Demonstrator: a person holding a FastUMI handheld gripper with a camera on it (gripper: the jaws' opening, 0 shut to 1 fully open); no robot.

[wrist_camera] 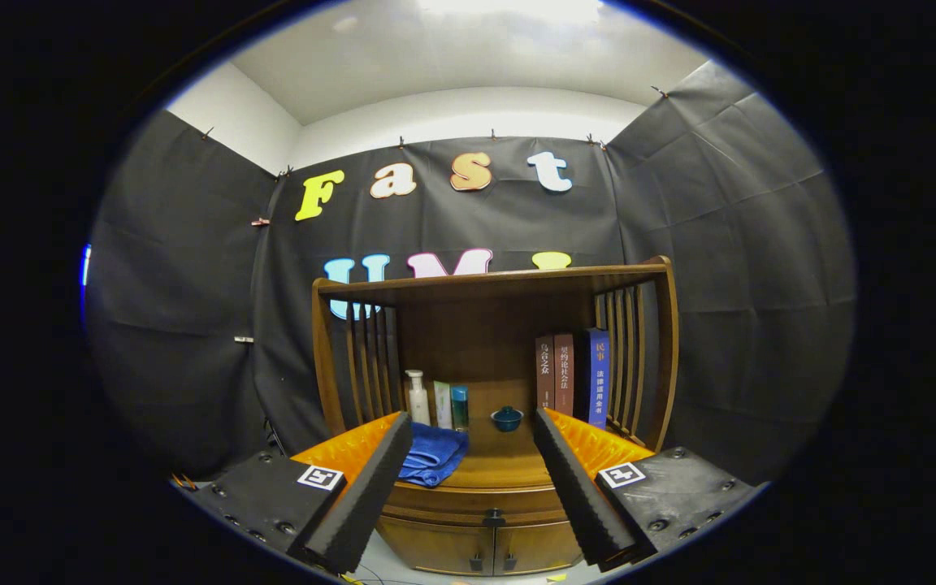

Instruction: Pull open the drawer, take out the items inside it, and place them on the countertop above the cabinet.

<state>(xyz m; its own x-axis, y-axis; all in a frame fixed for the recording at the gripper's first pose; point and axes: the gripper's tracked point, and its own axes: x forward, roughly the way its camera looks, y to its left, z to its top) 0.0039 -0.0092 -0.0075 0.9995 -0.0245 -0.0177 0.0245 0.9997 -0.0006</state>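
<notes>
The hand-held gripper hangs open and empty, well short of the cabinet. Between its fingers shows the drawer, shut, its dark knob untouched. The opening step seems unstarted; next it must descend and close on that knob.

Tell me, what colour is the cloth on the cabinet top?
Blue. The folded cloth lies on the countertop, clearest in the gripper view, beyond the open tool.

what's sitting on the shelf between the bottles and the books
A small teal lidded bowl sits on the countertop between the bottles and the books, beyond the open tongs, in the gripper view.
</notes>
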